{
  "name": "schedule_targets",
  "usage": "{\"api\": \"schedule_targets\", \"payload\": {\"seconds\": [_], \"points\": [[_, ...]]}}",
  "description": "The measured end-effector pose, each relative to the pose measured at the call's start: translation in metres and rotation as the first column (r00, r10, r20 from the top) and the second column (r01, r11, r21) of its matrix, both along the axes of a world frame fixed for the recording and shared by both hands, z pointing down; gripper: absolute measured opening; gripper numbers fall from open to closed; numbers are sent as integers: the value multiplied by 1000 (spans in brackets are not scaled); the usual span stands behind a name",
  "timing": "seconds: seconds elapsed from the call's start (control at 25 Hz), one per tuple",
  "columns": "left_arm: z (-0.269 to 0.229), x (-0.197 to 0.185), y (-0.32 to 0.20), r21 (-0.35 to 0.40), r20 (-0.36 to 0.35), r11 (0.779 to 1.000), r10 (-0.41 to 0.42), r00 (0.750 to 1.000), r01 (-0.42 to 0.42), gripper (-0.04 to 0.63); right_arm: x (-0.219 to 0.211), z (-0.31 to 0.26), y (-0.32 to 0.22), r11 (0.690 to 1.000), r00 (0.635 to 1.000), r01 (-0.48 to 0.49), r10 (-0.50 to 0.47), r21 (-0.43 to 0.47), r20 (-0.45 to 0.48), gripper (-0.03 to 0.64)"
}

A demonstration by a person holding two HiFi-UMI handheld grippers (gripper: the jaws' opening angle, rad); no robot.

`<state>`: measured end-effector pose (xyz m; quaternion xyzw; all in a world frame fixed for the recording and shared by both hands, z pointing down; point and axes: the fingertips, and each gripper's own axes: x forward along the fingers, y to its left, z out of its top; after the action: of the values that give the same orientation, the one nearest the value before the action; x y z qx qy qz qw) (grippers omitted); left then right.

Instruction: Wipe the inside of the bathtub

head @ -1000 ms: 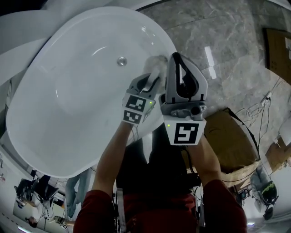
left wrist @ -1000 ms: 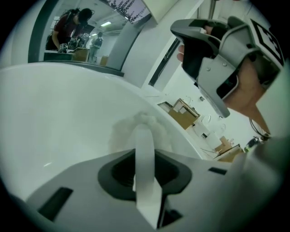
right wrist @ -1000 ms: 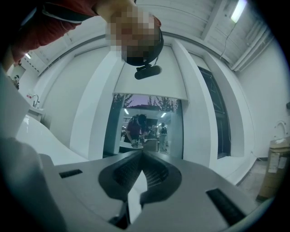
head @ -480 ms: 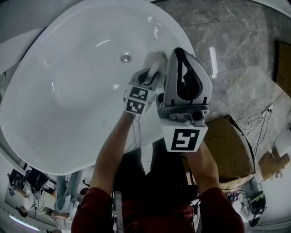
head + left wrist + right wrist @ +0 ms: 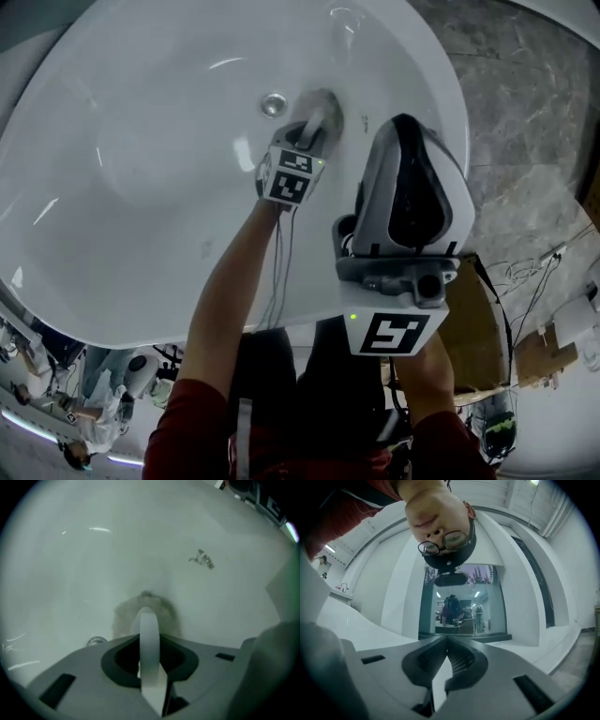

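Observation:
The white bathtub [image 5: 141,216] fills the head view, its metal drain [image 5: 273,103] near the middle. My left gripper [image 5: 317,129] reaches down into the tub, shut on a grey cloth [image 5: 325,110] that lies just right of the drain. In the left gripper view the cloth [image 5: 146,610] is pressed flat against the tub floor [image 5: 93,564] ahead of the jaws, and the drain [image 5: 96,641] shows at lower left. My right gripper [image 5: 406,141] is held up above the tub's near rim, shut and empty; its jaws [image 5: 446,638] point up at the person's head and the ceiling.
A small dark mark [image 5: 202,559] sits on the tub surface beyond the cloth. Grey marble floor [image 5: 525,112] lies to the right of the tub, with a brown cardboard box [image 5: 483,309] and cables [image 5: 544,272] there. The person's arms and red sleeves [image 5: 187,441] fill the lower middle.
My left gripper has carried the cloth deeper into the tub, from the near wall to beside the drain. The right gripper has swung to the right and closer to the head camera.

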<state>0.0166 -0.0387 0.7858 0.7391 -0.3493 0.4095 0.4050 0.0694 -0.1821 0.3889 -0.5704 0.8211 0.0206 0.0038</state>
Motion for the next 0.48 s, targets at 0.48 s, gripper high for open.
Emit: {"api": "schedule_targets", "payload": {"seconds": [0.48], "points": [[53,-21,-3,-69,105,997,30,994,-23,90,-17,30,-6,999,1000,23,-23,-25,5,12]]}}
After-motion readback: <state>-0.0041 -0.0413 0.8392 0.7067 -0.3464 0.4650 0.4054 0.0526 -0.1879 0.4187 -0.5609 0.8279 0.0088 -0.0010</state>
